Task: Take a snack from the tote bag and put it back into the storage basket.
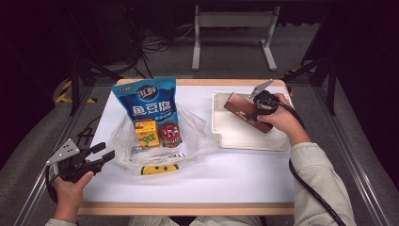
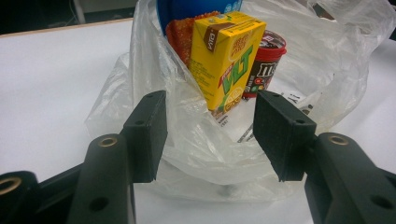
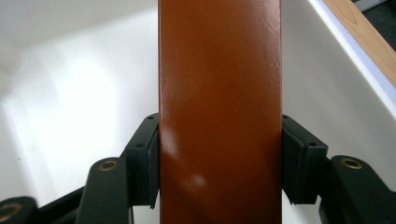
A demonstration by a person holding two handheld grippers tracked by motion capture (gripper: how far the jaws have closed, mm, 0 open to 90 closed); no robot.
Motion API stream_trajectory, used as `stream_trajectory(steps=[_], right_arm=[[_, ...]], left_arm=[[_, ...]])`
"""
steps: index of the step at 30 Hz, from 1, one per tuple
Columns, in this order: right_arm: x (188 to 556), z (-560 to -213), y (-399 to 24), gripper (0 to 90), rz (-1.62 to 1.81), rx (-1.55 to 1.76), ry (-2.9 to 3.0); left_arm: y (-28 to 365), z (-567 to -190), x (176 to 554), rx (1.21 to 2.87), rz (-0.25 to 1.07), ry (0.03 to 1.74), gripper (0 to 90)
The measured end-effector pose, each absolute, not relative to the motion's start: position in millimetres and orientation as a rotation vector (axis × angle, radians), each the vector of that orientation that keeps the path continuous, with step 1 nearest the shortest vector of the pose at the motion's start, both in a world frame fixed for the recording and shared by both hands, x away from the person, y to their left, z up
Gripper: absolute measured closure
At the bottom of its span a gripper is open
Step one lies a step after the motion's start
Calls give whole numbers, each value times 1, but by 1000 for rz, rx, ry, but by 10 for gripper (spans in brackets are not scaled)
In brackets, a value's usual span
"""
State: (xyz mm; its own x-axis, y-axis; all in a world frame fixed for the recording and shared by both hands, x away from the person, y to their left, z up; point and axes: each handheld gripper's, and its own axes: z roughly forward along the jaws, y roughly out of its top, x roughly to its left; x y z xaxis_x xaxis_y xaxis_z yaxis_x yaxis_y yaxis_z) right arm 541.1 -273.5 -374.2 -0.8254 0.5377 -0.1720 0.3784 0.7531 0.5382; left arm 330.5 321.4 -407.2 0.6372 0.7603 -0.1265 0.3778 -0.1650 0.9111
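Note:
In the white tray (image 1: 235,134) at the right lies a long brown box (image 1: 242,113), and my right gripper (image 1: 255,112) is shut on it. In the right gripper view both pads press the sides of the brown box (image 3: 219,70), with my right gripper (image 3: 219,158) low over the tray (image 3: 70,93). My left gripper (image 1: 106,151) is open at the table's front left and points at a clear plastic bag (image 1: 193,127). The bag (image 2: 327,60) holds a blue pouch (image 1: 146,96), a yellow drink carton (image 2: 224,60) and a red cup (image 2: 266,60). Nothing is pressed between the pads of my left gripper (image 2: 210,126).
A small yellow item (image 1: 159,169) lies at the bag's front edge. The white table top (image 1: 211,179) has a wooden rim. A metal stand (image 1: 233,28) and cables sit on the floor beyond the table.

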Motion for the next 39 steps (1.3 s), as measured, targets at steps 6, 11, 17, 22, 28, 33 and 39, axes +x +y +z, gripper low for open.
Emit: stream_trajectory(steps=[6, 11, 17, 22, 28, 33, 39], right_arm=[[543, -382, -272, 413, 699, 722, 2641], [544, -384, -271, 411, 697, 725, 2641], [545, -387, -273, 406, 695, 745, 2635], [544, -387, -273, 387, 691, 755, 2631], [543, -384, -276, 364, 726, 775, 2609], [538, -375, -279, 380, 797, 787, 2580], [526, -363, -283, 492, 922, 763, 2552]], left_arm=[[321, -407, 331, 1777, 439, 921, 455], [321, -407, 331, 1779, 440, 917, 455], [320, -407, 332, 1780, 436, 915, 455], [319, -407, 333, 1782, 433, 912, 455], [318, -407, 334, 1784, 434, 909, 455], [318, -407, 335, 1782, 432, 906, 455], [315, -407, 338, 1785, 428, 901, 455]])
